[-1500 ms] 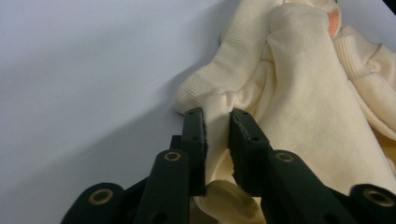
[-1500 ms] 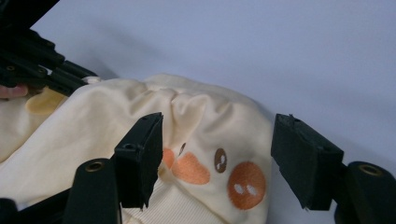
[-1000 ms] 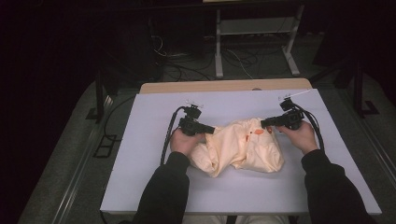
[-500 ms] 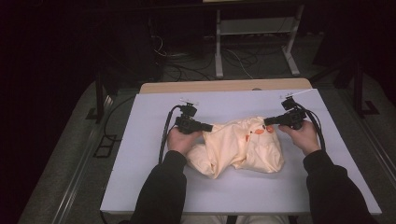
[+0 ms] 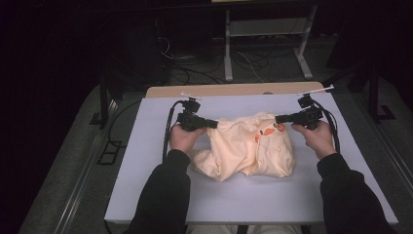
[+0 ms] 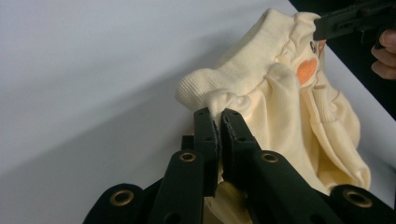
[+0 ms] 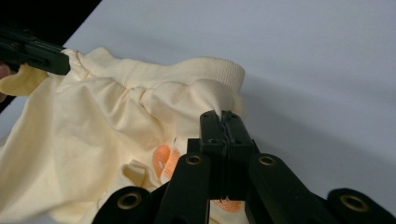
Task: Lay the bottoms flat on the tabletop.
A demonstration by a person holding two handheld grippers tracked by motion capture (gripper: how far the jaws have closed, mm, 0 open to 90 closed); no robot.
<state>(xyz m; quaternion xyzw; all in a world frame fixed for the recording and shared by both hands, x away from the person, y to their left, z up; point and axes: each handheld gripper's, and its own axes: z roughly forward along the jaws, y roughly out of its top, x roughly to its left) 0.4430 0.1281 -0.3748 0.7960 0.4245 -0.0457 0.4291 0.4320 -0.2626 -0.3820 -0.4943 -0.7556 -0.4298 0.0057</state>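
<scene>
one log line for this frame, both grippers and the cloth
left gripper: shut on garment | right gripper: shut on garment | garment: cream, ribbed hem pinched at both ends, bunched on table

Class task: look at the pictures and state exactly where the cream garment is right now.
In the high view the cream garment lies bunched at the middle of the white table, its far edge pinched between the left tool and the right tool.

The high view was dim at its edges, the floor and background nearly black, while the pale grey flat table top [image 5: 243,195] was evenly lit from above. Both gripper views were bright; the crumpled cream cotton garment [image 6: 299,107] cast soft shadows, and the nearest black jaws blurred slightly.
</scene>
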